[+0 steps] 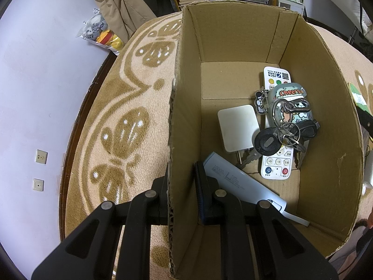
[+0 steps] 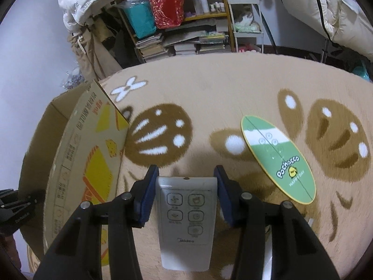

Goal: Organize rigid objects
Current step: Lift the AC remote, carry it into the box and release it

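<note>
Left gripper (image 1: 181, 182): you have it clamped on the near wall of the box (image 1: 233, 37), one finger outside, one inside. The inside finger lies just beside the power bank (image 1: 242, 184).

Box: open-topped cardboard, standing on the blanket (image 1: 121, 121). In the right wrist view its printed outer side (image 2: 86, 163) is at your left.

Box contents:
- TV remote (image 1: 278, 163), white, flat on the floor near the right wall.
- Case (image 1: 289, 93) marked "Cheers", lying on the remote.
- Keys (image 1: 282, 135) on rings with charms, lying across the case and remote.
- Charger (image 1: 237, 127), white, square, left of the keys.
- Power bank, pale blue, slanted along the near left side.

Right gripper (image 2: 186, 179): your fingers stand apart on either side of the fan remote (image 2: 185, 221). A gap shows on each side, so nothing is gripped.

Fan remote: white, marked Midea, flat on the blanket, right of the box.

Card (image 2: 278, 157): green oval, marked "Pochacco", flat on the blanket, right of the fan remote and apart from it.
</note>
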### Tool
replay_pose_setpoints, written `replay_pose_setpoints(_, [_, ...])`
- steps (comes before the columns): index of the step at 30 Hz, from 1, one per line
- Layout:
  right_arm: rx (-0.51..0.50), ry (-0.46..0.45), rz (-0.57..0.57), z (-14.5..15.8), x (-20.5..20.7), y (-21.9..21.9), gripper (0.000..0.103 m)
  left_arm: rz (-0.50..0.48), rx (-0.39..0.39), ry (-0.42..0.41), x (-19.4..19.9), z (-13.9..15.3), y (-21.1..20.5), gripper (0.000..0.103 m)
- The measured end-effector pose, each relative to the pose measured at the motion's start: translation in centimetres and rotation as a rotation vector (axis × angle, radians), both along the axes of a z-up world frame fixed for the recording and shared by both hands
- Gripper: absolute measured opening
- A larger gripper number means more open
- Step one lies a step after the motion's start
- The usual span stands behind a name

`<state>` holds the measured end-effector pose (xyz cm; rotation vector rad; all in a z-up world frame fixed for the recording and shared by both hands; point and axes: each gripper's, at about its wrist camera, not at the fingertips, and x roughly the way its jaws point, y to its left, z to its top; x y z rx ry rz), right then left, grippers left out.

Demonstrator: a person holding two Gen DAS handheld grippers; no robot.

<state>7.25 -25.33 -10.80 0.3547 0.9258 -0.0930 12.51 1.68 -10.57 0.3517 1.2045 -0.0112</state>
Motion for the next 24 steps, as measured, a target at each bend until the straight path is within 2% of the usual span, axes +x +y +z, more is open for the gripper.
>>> replay_pose_setpoints(24, [-0.012, -0.158, 0.044, 5.9, 0.9, 1.7, 0.051, -0.002, 0.002, 0.000, -0.1, -0.2, 0.1, 0.016])
